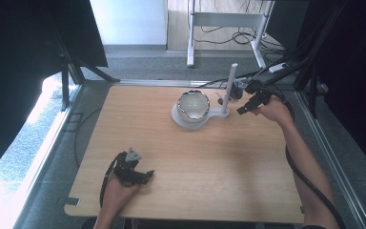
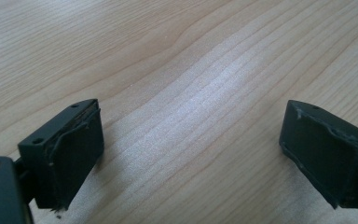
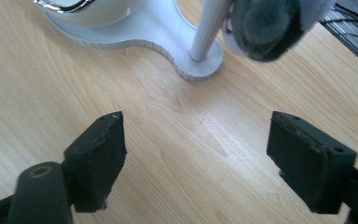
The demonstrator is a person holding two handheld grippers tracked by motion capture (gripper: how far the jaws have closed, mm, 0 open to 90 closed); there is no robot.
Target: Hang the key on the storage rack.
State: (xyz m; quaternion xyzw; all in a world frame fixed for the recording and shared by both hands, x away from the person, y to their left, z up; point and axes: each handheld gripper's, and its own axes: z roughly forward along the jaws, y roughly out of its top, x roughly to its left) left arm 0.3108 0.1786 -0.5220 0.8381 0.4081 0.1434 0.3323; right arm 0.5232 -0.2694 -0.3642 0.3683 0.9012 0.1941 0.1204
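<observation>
A white bowl (image 1: pixel 193 105) with a dark rim sits on the round base of a white stand (image 1: pixel 217 114). The stand's thin pole (image 1: pixel 229 88) rises at the base's right end. A grey fuzzy object (image 3: pixel 265 28) hangs by the pole, above the table. My right gripper (image 1: pixel 242 110) is just right of the pole; in the right gripper view its jaws stand apart (image 3: pixel 196 158) over bare wood, below the grey object, with nothing between them. My left gripper (image 1: pixel 148 175) rests near the table's front left, open (image 2: pixel 191 154) over bare wood.
The wooden table (image 1: pixel 219 162) has a metal frame around it. Cables (image 1: pixel 267 71) run behind the stand at the far edge. A white desk frame (image 1: pixel 224 19) stands on the floor beyond. Dark panels flank both sides.
</observation>
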